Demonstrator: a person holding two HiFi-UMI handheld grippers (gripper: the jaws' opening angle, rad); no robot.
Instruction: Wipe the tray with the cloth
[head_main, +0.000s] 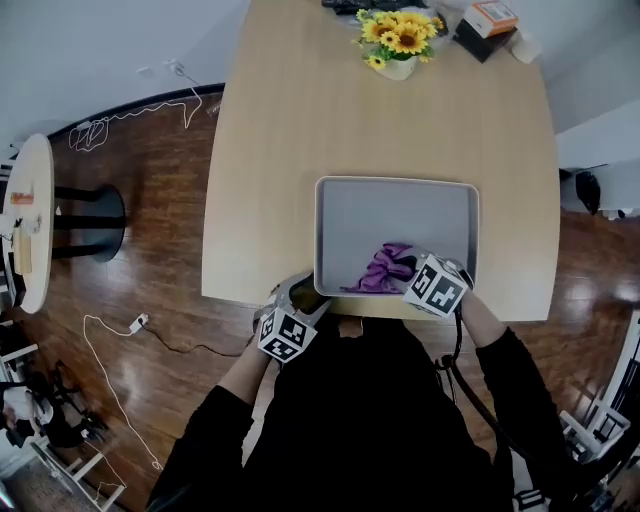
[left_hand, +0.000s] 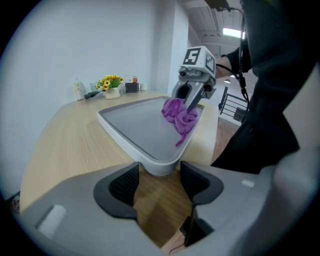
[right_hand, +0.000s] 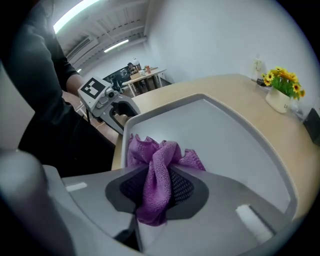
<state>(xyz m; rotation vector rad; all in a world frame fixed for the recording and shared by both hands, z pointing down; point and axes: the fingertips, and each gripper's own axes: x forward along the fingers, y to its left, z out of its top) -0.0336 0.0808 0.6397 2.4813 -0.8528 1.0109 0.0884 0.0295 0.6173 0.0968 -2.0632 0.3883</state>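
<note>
The head view looks steeply down from above the person onto the table (head_main: 280, 150), far enough off to take in the whole tray (head_main: 396, 182) by the table's near edge. The left gripper view sits low and close at the tray's near left corner and faces across it to the flowers (head_main: 398, 35) at the far edge. The right gripper view looks from close over the tray's near right corner, and all three views share the tray, the cloth (head_main: 383, 268) and the flowers.

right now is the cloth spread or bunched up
Bunched up: the purple cloth is crumpled into folds, pinched in the right gripper over the tray.
</note>
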